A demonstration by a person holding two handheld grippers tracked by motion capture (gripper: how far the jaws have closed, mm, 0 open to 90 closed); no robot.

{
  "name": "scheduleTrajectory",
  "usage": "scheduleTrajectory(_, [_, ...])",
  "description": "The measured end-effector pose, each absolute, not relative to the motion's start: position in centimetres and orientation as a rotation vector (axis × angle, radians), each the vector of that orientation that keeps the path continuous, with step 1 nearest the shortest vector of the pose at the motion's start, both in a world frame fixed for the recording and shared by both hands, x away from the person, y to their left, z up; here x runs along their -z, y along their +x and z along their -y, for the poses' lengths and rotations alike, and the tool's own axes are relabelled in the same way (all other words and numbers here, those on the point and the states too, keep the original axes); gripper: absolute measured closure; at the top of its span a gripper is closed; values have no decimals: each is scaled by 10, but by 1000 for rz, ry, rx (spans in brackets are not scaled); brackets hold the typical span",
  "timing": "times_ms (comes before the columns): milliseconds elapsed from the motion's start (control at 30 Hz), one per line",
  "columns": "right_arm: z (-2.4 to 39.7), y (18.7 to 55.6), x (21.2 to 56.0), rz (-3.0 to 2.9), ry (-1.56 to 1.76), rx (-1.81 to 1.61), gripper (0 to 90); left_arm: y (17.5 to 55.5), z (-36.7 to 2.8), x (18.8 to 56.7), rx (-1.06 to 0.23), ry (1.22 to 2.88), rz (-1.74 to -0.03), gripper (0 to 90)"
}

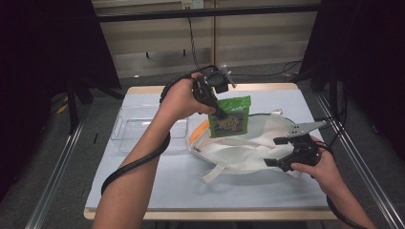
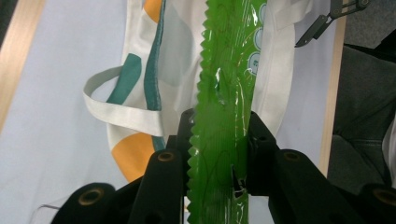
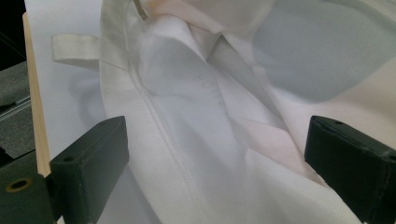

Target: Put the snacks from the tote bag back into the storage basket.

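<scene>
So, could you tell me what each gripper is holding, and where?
The left gripper pinches the green packet along its left edge. The right gripper is open around the white bag.

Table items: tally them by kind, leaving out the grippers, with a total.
Green snack packet, held above the bag: 1
White tote bag with orange and teal print: 1
Clear plastic tray, left of the bag: 1
Total: 3
</scene>
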State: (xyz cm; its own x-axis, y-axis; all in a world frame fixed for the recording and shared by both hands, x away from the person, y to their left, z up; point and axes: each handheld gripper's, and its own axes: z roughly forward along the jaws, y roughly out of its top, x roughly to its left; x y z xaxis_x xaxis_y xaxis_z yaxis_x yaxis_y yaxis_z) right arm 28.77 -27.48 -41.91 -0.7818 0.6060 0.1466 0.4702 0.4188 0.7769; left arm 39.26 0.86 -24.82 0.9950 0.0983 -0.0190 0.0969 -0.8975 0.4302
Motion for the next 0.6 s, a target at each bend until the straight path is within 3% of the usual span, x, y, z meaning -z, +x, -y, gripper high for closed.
scheduleTrajectory(600, [273,286,418,-2505,941,-1298,55,401,-29,237,26,2710,-224,731])
